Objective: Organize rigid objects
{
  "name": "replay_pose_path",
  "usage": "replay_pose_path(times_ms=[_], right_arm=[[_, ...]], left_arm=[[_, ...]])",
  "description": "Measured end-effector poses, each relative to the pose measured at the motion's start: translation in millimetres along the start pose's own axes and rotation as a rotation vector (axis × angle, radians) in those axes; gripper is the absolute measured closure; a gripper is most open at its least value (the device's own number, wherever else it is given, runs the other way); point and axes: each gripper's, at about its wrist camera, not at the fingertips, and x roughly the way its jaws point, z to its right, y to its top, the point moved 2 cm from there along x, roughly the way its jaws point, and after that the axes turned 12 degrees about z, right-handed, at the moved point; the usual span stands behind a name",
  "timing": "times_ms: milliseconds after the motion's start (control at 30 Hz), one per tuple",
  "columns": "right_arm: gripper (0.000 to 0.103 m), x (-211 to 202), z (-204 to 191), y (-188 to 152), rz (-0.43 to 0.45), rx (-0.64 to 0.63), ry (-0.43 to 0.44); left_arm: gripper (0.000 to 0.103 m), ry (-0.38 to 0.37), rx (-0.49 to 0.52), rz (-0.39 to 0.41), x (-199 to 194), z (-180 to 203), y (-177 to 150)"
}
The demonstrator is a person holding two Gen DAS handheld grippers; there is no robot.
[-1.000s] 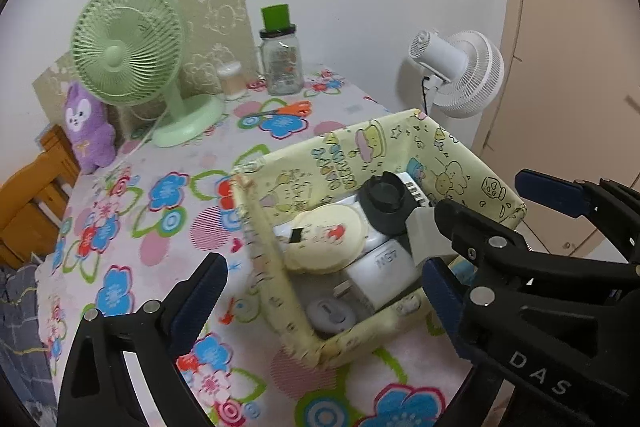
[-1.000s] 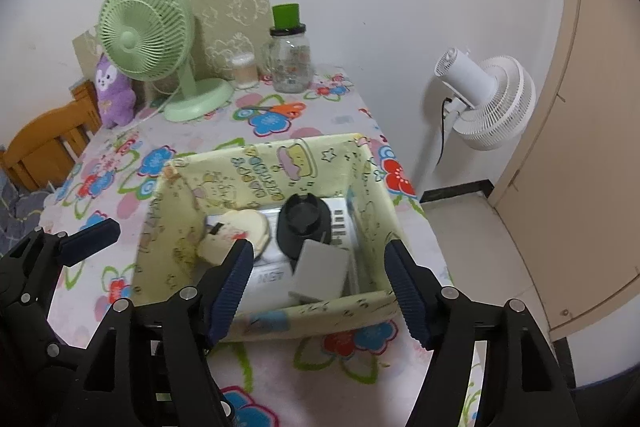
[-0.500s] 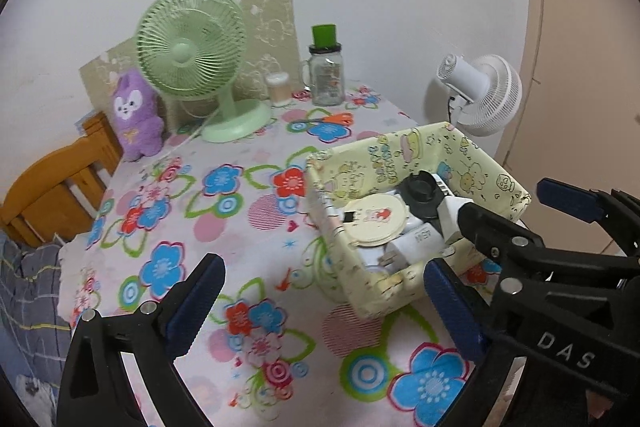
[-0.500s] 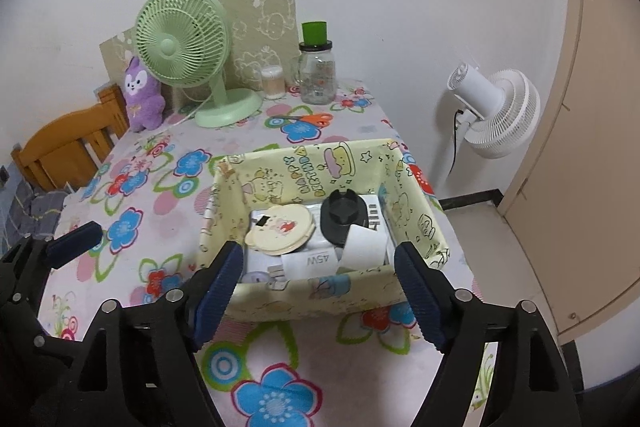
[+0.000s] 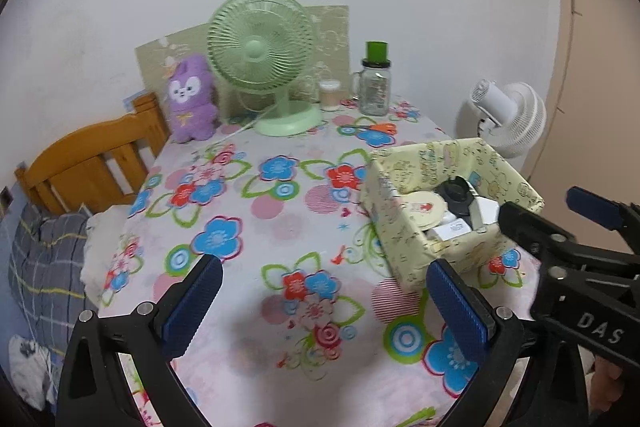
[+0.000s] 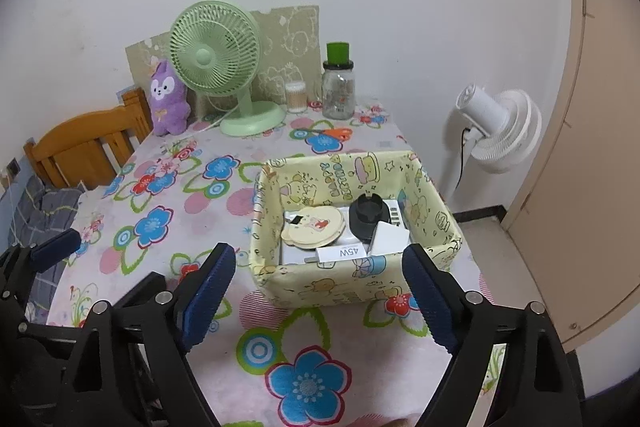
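A yellow cartoon-print box [image 6: 352, 287] [image 5: 404, 251] stands near the table's right front corner. Inside lie a round cream mirror [image 6: 314, 227] [image 5: 425, 206], a black round object [image 6: 366, 217] [image 5: 456, 191], a white charger marked 45W [image 6: 346, 251] and other white pieces. My right gripper [image 6: 316, 293] hovers just in front of the box, its jaws opening, nothing between them. My left gripper [image 5: 324, 305] stands open and empty over the flowered cloth, left of the box. The right gripper [image 5: 560, 223] also shows at the right of the left wrist view.
At the table's back stand a green desk fan [image 6: 224, 67], a purple plush toy [image 6: 166, 99], a cotton-swab jar [image 6: 295, 97] and a glass jar with a green lid [image 6: 338, 89]. A wooden chair [image 6: 84, 147] is at the left, a white floor fan [image 6: 496, 129] and a door at the right.
Both grippers have drawn back and up from the box, so more of the table shows. The right gripper's jaws have widened. The box and its contents have stayed put.
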Motion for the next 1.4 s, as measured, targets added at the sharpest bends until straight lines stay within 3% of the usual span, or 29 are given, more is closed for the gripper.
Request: replay_pose_path(times_ms=[567, 867, 1400], right_arm=[[0.007, -51, -15, -2, 0.093, 0.031, 0.026], [0.004, -77, -18, -3, 0.166, 0.007, 0.004], [0.003, -82, -21, -10, 0.177, -0.001, 0.008]], left_arm=[[0.000, 0.103, -0.084, 0.116, -71, -48, -9], [0.000, 0.168, -0.064, 0.167, -89, -50, -11], [0.000, 0.134, -0.088, 0.170, -91, -48, -15]])
